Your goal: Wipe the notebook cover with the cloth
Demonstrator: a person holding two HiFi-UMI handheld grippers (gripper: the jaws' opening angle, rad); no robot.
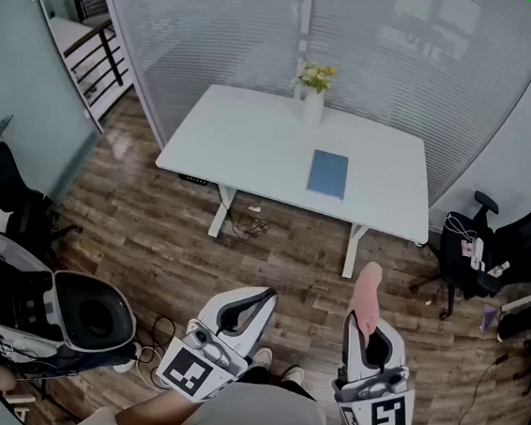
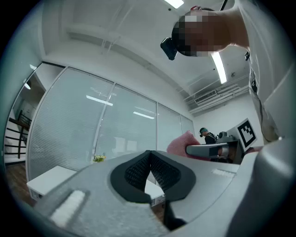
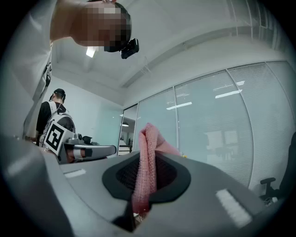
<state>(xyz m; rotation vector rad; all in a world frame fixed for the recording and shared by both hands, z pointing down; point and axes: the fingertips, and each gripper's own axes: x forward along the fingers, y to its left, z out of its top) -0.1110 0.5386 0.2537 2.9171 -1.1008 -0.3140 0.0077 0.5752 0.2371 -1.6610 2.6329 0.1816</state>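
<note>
I get bright, even light from ceiling strips (image 2: 217,67), their glare streaking the glass wall (image 2: 115,132) below, frame edges bowed and dark.

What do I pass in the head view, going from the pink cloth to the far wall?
cloth → floor → notebook → vase

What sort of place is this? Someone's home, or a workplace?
Most likely an office: a white desk on wood flooring, ribbed glass partition walls behind it, and a black office chair to one side.
</note>
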